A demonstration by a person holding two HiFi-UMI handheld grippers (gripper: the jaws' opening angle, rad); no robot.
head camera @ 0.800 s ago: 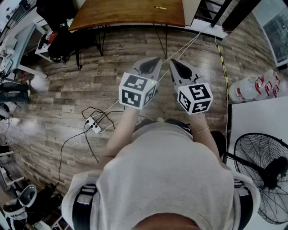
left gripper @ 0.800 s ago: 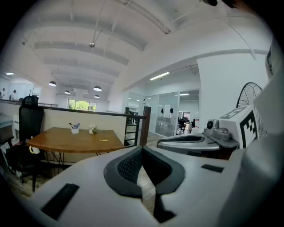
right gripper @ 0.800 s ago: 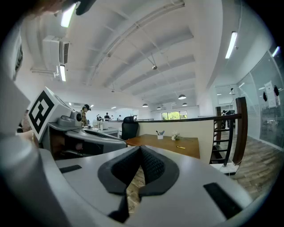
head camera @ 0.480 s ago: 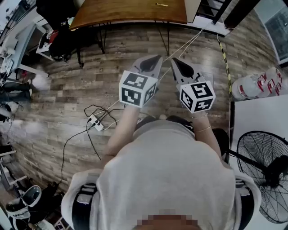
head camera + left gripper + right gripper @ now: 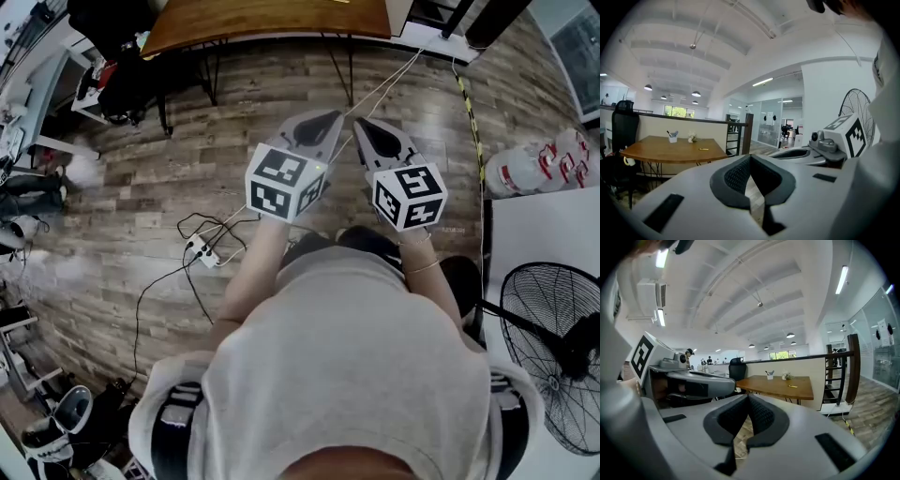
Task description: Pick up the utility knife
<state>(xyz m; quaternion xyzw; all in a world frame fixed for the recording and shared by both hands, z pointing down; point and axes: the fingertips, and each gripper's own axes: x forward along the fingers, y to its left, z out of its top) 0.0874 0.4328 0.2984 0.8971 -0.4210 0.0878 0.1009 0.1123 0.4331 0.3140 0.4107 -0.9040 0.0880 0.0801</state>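
The utility knife (image 5: pixel 703 149) is a small yellow thing lying on a wooden table (image 5: pixel 670 152) some way ahead; the right gripper view also shows the knife (image 5: pixel 792 386) on the table (image 5: pixel 780 386). In the head view only the table's near edge (image 5: pixel 272 17) shows at the top. My left gripper (image 5: pixel 319 117) and right gripper (image 5: pixel 361 125) are held side by side at chest height over the wood floor, pointing toward the table. The left gripper's (image 5: pixel 750 157) jaws are shut with nothing in them, and so are the right gripper's (image 5: pixel 748 397).
A power strip (image 5: pixel 202 251) with trailing cables lies on the floor at the left. A black office chair (image 5: pixel 122 84) stands left of the table. A floor fan (image 5: pixel 553 366), a white table (image 5: pixel 544 234) and water bottles (image 5: pixel 544 164) are at the right. A white cup (image 5: pixel 672 138) stands on the wooden table.
The table has slid toward the top edge of the head view and the knife has left that view. Both grippers stay side by side and shut.
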